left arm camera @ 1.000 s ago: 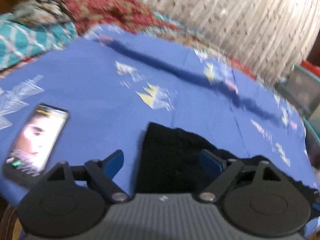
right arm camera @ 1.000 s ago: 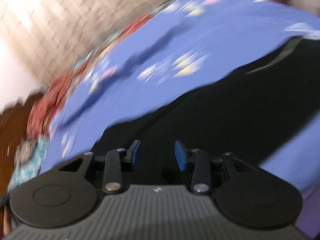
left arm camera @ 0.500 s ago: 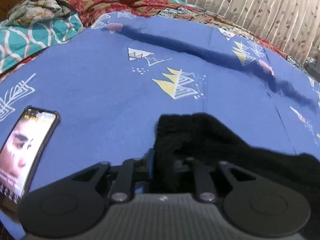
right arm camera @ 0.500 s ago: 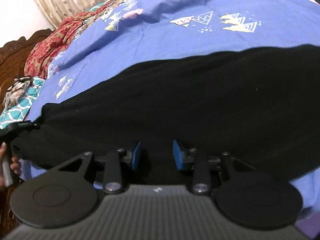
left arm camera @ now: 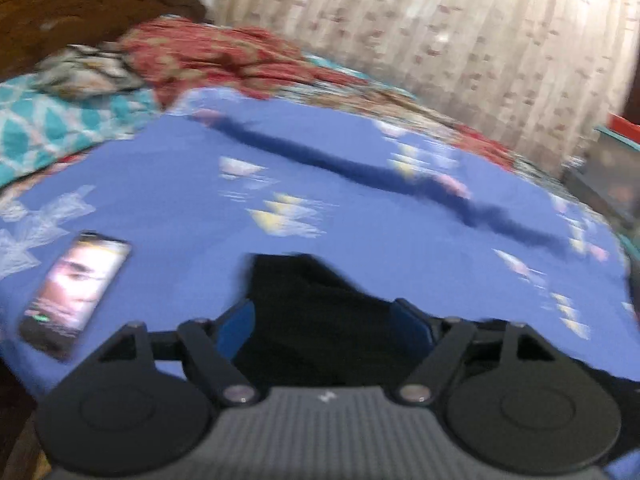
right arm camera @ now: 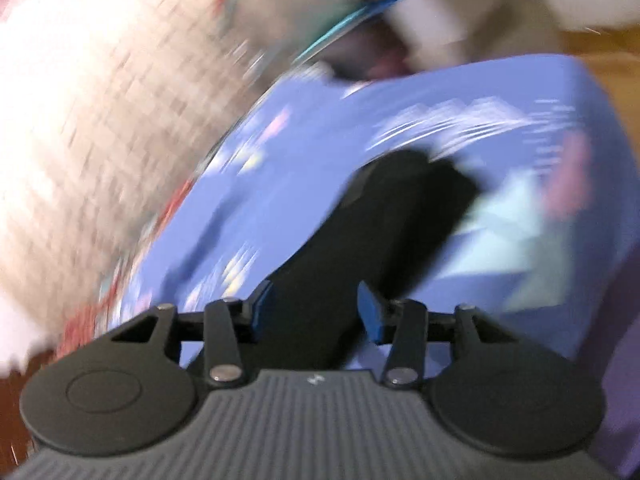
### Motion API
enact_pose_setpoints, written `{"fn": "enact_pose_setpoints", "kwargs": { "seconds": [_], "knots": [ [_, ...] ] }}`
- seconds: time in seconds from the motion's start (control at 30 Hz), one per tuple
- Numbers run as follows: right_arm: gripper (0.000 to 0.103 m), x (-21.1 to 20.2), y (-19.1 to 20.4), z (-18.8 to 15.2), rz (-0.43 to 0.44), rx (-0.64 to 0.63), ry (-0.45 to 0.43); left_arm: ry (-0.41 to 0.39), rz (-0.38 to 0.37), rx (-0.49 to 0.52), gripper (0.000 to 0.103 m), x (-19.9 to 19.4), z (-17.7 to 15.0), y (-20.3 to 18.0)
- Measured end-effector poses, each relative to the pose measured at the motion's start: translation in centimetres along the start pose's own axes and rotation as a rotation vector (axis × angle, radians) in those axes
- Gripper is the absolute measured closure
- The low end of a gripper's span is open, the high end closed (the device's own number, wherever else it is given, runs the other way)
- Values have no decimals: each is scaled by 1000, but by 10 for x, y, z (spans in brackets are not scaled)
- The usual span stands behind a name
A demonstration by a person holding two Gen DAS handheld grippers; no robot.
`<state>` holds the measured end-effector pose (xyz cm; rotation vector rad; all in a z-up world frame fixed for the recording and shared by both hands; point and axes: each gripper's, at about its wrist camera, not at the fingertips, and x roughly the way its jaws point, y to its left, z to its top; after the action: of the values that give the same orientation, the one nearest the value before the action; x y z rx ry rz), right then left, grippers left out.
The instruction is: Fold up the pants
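While the left gripper (left arm camera: 322,326) had been clamped down on the edge of the black pants (left arm camera: 316,320) half a second earlier, its jaws had just been opening and now stood spread, with the dark cloth lying between them on the blue bedsheet (left arm camera: 180,184) and neither pad pressing it. That looked like a release, so the fold made at this end seemed to be set down. A phone (left arm camera: 76,292) lay on the sheet to the left, well apart from the cloth. Through heavy blur, the right gripper (right arm camera: 316,310) had swung away from the broad spread of pants toward a narrower black strip (right arm camera: 384,224); its jaws had just been opening too, part-spread around the cloth without pinching it, probably lining up the next grab
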<state>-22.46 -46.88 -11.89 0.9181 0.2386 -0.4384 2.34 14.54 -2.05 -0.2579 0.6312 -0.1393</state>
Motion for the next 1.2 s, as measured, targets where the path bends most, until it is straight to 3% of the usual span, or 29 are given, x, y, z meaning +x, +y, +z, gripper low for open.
{"fn": "enact_pose_setpoints", "kwargs": {
  "seconds": [0.1, 0.27, 0.4, 0.53, 0.6, 0.63, 0.7, 0.73, 0.83, 0.97, 1.07, 1.2],
  "knots": [
    [46, -1, -36, 10, -8, 100, -46, 75, -109, 29, 27, 15, -6, -53],
    [39, 22, -73, 24, 7, 210, -49, 224, -239, 85, 30, 53, -27, -138],
    [36, 34, -82, 31, 60, 280, -45, 329, -212, 196, 36, 90, -52, -181],
    [32, 34, -68, 39, 75, 283, -35, 452, -107, 224, 62, 131, -74, -188],
    [54, 45, -61, 43, 17, 232, 9, 440, -96, 228, 65, 134, -80, -183],
    [89, 49, -59, 44, -5, 213, 40, 436, -97, 233, 70, 132, -80, -180],
    [91, 49, -52, 44, -9, 197, 40, 445, -97, 220, 82, 129, -73, -175],
    [91, 45, -45, 47, 21, 167, 28, 447, -121, 193, 86, 124, -69, -170],
    [91, 30, 18, 42, 156, -46, 28, 391, -208, 114, 86, 101, -51, -154],
    [90, 25, 113, -5, 325, -451, 157, 338, -265, 44, 86, 80, -40, -134],
    [90, 33, 156, -63, 355, -711, 302, 350, -298, -7, 84, 79, -42, -125],
    [86, 61, 175, -136, 302, -878, 496, 373, -306, -9, 81, 81, -54, -112]
  ]
}}
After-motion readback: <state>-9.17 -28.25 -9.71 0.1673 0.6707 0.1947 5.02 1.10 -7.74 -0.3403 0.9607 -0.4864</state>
